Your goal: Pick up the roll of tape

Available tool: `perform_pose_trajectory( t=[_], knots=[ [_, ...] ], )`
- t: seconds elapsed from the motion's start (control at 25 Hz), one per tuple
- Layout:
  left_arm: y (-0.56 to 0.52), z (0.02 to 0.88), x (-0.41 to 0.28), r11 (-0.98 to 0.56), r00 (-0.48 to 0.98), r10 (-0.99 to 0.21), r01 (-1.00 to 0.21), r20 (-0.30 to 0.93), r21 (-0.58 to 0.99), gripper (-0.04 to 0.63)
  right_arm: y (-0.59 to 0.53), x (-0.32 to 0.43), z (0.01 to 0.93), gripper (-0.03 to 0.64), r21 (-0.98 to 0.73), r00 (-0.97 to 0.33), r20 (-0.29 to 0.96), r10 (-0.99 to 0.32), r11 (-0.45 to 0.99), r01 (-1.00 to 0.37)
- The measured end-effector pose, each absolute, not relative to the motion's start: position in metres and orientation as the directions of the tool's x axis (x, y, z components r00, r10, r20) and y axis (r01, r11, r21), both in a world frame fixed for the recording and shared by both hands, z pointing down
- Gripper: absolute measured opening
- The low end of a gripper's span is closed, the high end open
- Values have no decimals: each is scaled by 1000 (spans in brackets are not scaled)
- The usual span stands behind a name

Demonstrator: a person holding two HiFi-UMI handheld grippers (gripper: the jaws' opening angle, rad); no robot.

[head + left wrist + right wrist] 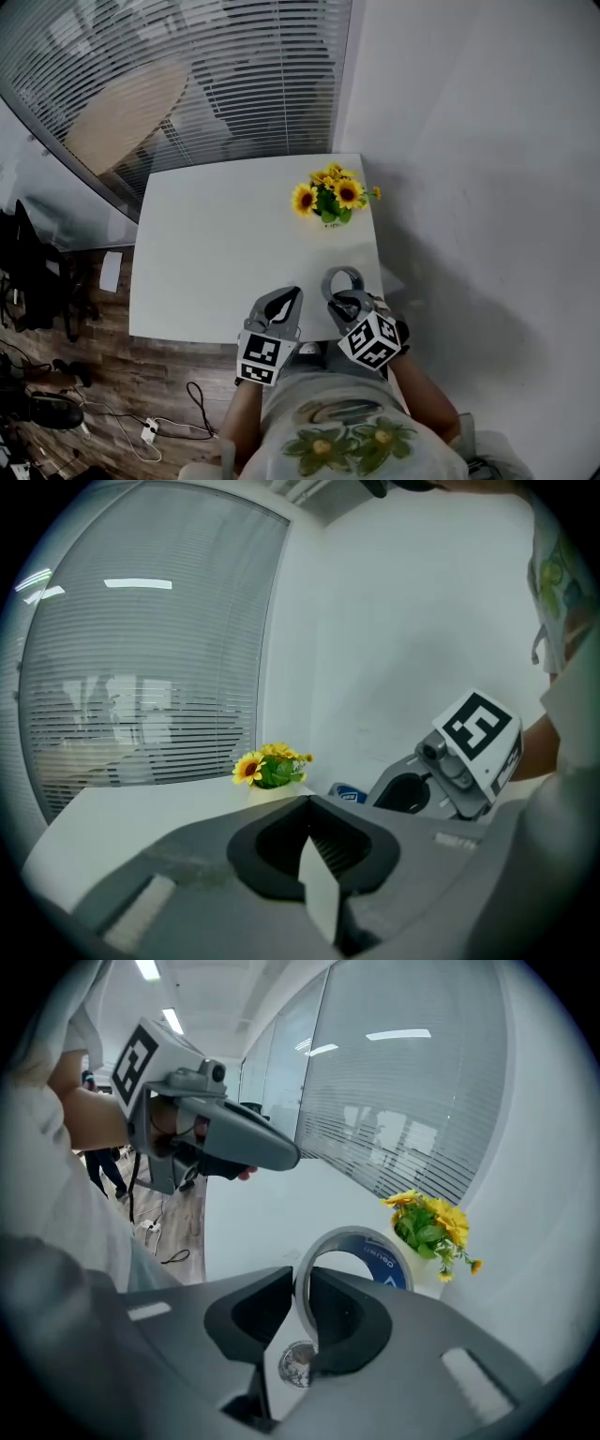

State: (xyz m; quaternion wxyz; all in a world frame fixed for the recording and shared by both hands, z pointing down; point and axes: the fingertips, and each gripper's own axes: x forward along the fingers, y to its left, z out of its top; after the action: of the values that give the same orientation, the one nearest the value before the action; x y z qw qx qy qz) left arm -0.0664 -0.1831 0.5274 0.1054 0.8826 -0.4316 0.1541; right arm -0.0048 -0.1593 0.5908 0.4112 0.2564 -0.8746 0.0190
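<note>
Right gripper [302, 1279] is clamped on the tape roll [386, 1260], jaws pinching its wall, ring upright. The roll sits on the person's side of the sunflower pot [328, 199], over the white table [216, 253]. Left gripper [309, 801] has its jaws together, empty, nearer the person than the pot.
</note>
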Motion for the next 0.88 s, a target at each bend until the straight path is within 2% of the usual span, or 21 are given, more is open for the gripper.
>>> perform_pose_trajectory(
  t=[0.36,0.88],
  knots=[
    [-185,509,-64,-615,590,-738,-788,326,33,5,-167,-9,539,63,216,-584,617,-527,828,-518],
    [-179,481,-57,-628,618,-742,-776,261,51,5,-168,-4,470,67,155,-650,443,-618,766,-623]
  ],
)
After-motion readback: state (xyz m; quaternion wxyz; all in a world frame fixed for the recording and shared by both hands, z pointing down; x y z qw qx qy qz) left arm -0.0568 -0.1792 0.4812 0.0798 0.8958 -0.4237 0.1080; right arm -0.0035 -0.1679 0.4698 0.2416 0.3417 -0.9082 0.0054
